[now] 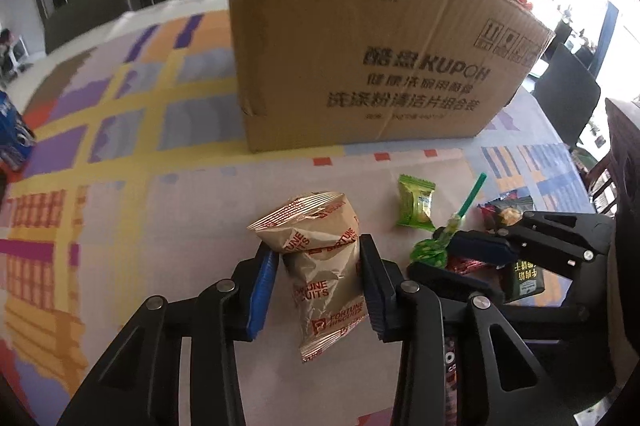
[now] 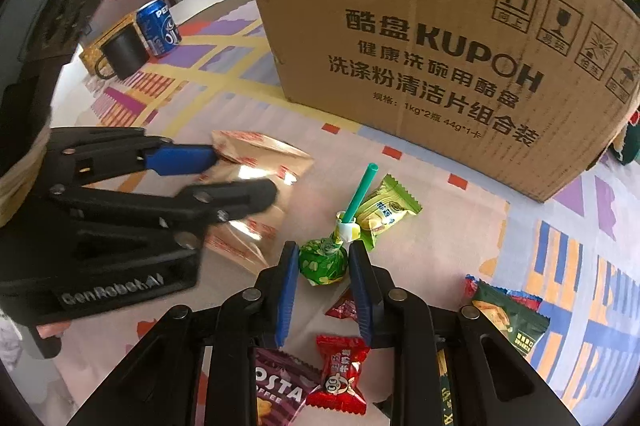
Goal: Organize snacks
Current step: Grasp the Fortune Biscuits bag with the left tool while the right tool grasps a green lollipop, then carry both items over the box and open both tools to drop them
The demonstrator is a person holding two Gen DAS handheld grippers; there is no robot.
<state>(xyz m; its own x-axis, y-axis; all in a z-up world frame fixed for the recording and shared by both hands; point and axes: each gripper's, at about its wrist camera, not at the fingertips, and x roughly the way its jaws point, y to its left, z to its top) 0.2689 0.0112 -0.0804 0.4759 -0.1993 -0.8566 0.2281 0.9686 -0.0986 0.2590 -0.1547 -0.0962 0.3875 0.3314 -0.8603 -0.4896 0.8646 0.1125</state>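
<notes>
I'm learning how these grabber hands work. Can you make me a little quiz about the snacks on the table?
1. True or false: the left gripper squeezes the fortune biscuits bag.
2. The right gripper is closed around which thing? A. a red candy B. the green lollipop C. the blue can
3. What big thing stands behind the snacks on the tablecloth?

Key
1. True: both pads press the bag's sides.
2. B: its stick points up towards the box.
3. The cardboard box.
</notes>
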